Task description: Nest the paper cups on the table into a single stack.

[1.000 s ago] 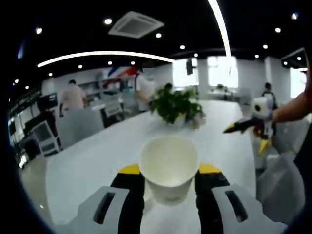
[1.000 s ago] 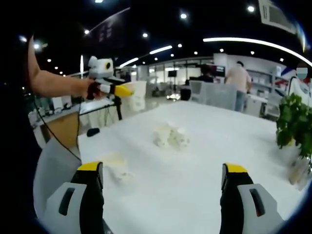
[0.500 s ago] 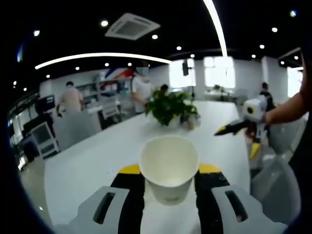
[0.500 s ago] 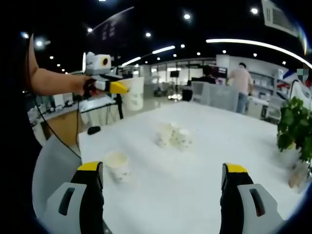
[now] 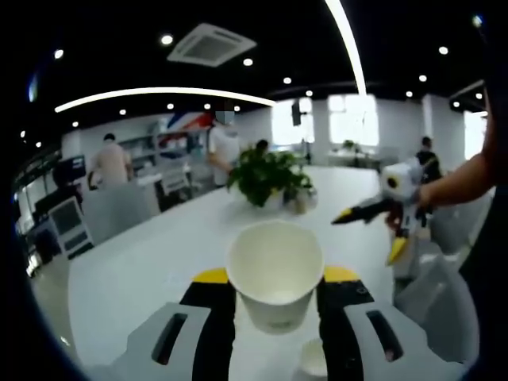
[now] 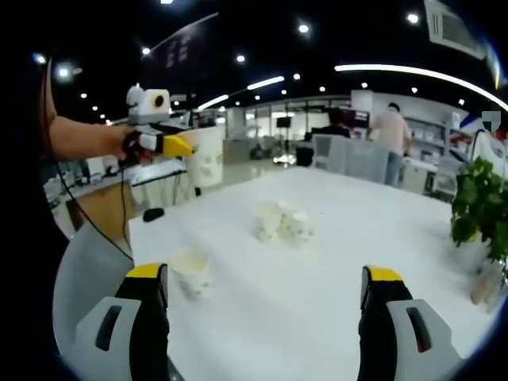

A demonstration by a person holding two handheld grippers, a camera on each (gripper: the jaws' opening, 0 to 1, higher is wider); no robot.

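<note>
My left gripper (image 5: 275,278) is shut on a white paper cup (image 5: 275,268), which it holds upright in the air. In the right gripper view that same left gripper (image 6: 176,145) and its cup (image 6: 205,156) hang above the table's far left corner. A single paper cup (image 6: 193,272) stands on the white table (image 6: 317,317) near my right gripper's left jaw. A cluster of several cups (image 6: 282,222) sits farther out at mid table. My right gripper (image 6: 264,294) is open with nothing between its jaws. It also appears, open, as the right gripper (image 5: 369,234) at the right of the left gripper view. Another cup (image 5: 315,357) lies below the held one.
A potted green plant (image 5: 266,176) stands on the table; it is also at the right edge as the plant (image 6: 480,210). Chairs, desks and people fill the room beyond the table. A person's arm (image 6: 79,135) holds the left gripper.
The left gripper with its cup has drifted a little to the left in the right gripper view. The left view has shifted, and a cup on the table now shows at its bottom.
</note>
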